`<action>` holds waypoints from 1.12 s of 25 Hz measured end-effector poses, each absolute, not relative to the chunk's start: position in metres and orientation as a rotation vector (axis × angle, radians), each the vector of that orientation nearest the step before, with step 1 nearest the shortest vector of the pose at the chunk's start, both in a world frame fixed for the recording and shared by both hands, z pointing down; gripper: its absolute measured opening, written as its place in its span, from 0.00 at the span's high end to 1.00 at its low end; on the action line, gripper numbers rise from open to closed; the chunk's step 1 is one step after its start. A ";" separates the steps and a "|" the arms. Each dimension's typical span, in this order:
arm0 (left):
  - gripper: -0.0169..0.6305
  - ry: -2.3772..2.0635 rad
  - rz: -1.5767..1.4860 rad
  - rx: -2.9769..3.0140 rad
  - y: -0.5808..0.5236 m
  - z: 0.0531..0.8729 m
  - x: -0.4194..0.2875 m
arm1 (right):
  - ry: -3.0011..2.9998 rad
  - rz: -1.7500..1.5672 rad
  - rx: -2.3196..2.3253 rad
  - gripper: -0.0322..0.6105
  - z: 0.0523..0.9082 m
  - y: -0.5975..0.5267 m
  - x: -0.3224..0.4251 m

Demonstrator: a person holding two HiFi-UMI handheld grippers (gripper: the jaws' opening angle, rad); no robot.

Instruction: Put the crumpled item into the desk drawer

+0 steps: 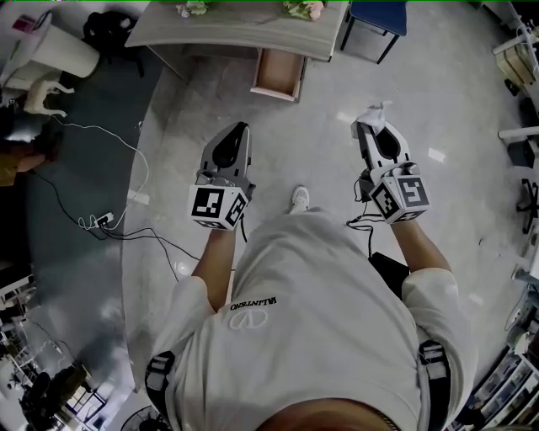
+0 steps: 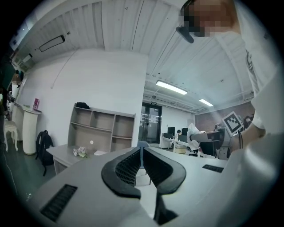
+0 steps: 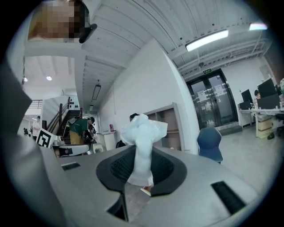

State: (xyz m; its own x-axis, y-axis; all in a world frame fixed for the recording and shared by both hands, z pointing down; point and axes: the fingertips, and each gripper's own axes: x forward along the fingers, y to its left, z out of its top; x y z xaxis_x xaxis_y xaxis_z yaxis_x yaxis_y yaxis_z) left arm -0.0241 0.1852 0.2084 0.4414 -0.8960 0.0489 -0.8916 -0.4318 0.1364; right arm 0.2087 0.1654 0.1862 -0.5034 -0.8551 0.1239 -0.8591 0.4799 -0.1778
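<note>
The crumpled item (image 1: pixel 375 112) is a white wad, pinched between the jaws of my right gripper (image 1: pixel 365 126). In the right gripper view the crumpled item (image 3: pixel 142 133) stands up out of the right gripper (image 3: pixel 141 153), its top spreading above the pads. My left gripper (image 1: pixel 243 127) is held level beside it with its jaws together and nothing in them; the left gripper view shows the tips of the left gripper (image 2: pixel 142 148) meeting. Ahead on the floor plan stands the grey desk (image 1: pixel 236 29) with its wooden drawer (image 1: pixel 278 76) pulled open, well beyond both grippers.
A blue chair (image 1: pixel 376 18) stands right of the desk. Flowers (image 1: pixel 194 8) lie on the desktop. A white cable and power strip (image 1: pixel 101 220) trail over the floor at left, near a white pedestal (image 1: pixel 59 46). An open shelf unit (image 2: pixel 102 128) is behind the desk.
</note>
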 end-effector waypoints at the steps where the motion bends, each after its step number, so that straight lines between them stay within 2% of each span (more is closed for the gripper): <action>1: 0.94 -1.596 -0.043 2.538 0.178 0.210 -0.021 | -2.696 0.346 1.542 0.83 0.188 0.157 0.210; 12: 0.94 -1.625 -0.031 2.492 0.129 0.217 0.009 | -2.739 0.394 1.402 0.83 0.204 0.106 0.209; 28: 0.94 -1.556 -0.013 2.475 0.035 0.248 -0.032 | -2.703 0.451 1.325 0.83 0.243 0.022 0.132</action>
